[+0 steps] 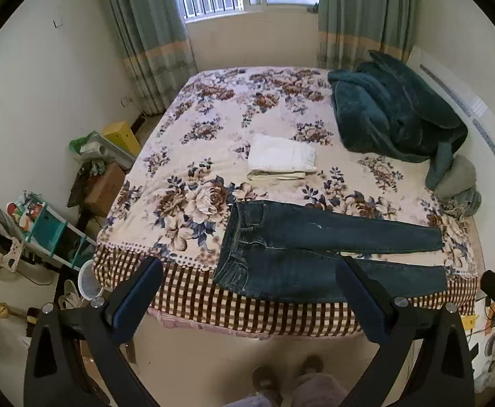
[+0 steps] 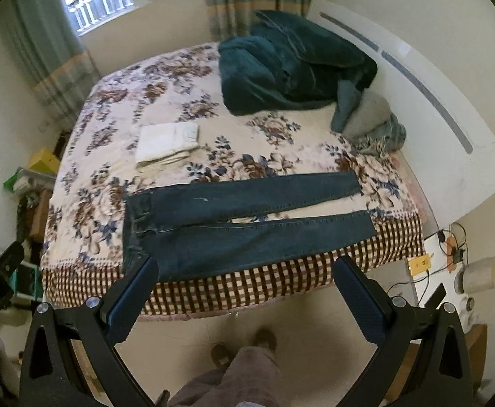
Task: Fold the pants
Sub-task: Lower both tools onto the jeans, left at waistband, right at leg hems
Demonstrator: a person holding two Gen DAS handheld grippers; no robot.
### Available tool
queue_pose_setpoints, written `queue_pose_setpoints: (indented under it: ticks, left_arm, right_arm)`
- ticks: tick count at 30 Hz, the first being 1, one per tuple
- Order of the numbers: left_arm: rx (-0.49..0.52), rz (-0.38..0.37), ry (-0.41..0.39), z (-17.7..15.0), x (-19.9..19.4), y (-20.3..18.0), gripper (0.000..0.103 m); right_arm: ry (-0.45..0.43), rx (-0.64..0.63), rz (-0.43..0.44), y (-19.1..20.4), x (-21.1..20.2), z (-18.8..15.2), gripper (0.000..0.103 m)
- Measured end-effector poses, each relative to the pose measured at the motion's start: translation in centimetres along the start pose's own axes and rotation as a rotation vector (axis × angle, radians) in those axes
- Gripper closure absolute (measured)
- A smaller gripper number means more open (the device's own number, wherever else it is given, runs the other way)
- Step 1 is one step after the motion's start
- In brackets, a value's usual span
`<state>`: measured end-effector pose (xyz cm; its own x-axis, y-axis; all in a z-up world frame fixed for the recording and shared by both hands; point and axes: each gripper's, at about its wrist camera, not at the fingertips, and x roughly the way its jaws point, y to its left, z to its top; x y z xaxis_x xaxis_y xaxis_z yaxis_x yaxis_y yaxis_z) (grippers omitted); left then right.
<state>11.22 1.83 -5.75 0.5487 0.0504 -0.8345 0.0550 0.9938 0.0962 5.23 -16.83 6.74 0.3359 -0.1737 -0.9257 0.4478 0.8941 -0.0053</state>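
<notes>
Dark blue jeans (image 1: pixel 315 247) lie flat along the near edge of the bed (image 1: pixel 220 125), waistband to the left, both legs stretched right and slightly apart. The right wrist view shows the same jeans (image 2: pixel 240 224). My left gripper (image 1: pixel 247 271) is open, held high above the floor in front of the bed, nothing between its fingers. My right gripper (image 2: pixel 247 271) is also open and empty, hovering before the bed edge near the lower leg. Each gripper's neighbour shows as a black shape at the frame edge.
Folded white pants (image 1: pixel 281 159) sit mid-bed. A teal blanket (image 1: pixel 396 112) and grey bundle (image 1: pixel 457 179) lie by the headboard. Cluttered shelves (image 1: pixel 50 227) stand left of the bed, a nightstand with cables (image 2: pixel 451 264) right. A person's slippered feet (image 1: pixel 288 373) stand below.
</notes>
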Motion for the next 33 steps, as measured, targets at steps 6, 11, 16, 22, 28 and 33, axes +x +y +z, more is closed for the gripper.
queue_pose_setpoints:
  ticks: [6,11,16,22,28,33]
  left_arm:
    - [0.005,0.046,0.092,3.3,8.0,-1.9,0.000]
    - [-0.037,0.118,0.173,6.4,15.4,-4.3,0.000]
    - [-0.095,0.172,0.251,9.4,23.3,-6.8,0.000]
    - [-0.157,0.214,0.355,11.2,33.8,-9.9,0.000]
    - [-0.260,0.226,0.516,10.4,46.0,-11.4,0.000]
    - [-0.439,0.219,0.713,7.9,57.4,-10.2,0.000]
  right_arm:
    - [0.074,0.028,-0.012,-0.8,9.5,5.9,0.000]
    - [0.159,0.059,0.007,-1.8,20.2,12.1,0.000]
    - [0.259,0.098,0.008,-3.9,31.8,18.4,0.000]
    - [0.351,0.148,-0.037,-7.1,45.4,23.6,0.000]
    - [0.361,0.221,-0.157,-10.9,56.4,24.6,0.000]
    - [0.403,0.339,-0.277,-15.2,66.5,23.7,0.000]
